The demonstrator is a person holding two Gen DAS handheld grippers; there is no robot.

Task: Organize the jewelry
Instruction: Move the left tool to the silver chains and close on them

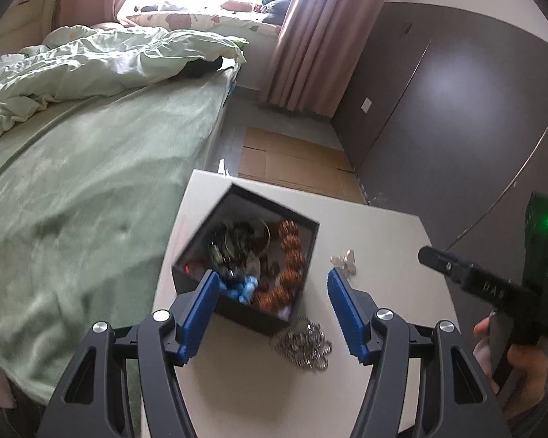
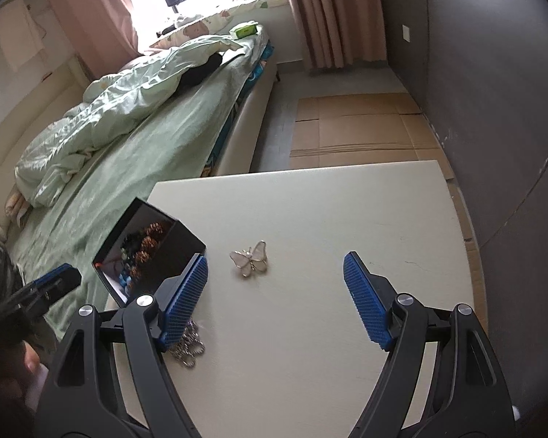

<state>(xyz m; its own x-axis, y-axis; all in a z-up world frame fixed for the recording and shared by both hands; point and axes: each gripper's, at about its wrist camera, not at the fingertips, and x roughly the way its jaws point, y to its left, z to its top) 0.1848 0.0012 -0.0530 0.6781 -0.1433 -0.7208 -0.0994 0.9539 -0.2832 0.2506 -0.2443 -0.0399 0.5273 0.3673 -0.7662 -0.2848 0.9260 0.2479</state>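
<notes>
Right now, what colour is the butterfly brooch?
Pearly white with a gold edge; clearest in the right wrist view.

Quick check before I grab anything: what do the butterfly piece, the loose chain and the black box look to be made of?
Butterfly brooch: pale pearly wings in a gold-toned metal outline, possibly shell or enamel.
Chain: silvery metal links with glints.
Black box: matte, thin straight walls, probably rigid card.

1. Your box [image 1: 244, 259] sits on the table [image 2: 310, 211], near its left edge, beside the bed [image 1: 91, 182].
2. Beads and bracelets [image 1: 290, 255] lie inside the box.
3. A chain [image 1: 305, 343] lies on the table, just beside the box's near corner.
4. The butterfly brooch [image 2: 250, 258] lies on the table, right of the box, apart from it.
5. Flattened cardboard [image 2: 354, 127] lies on the floor beyond the table's far edge.
</notes>
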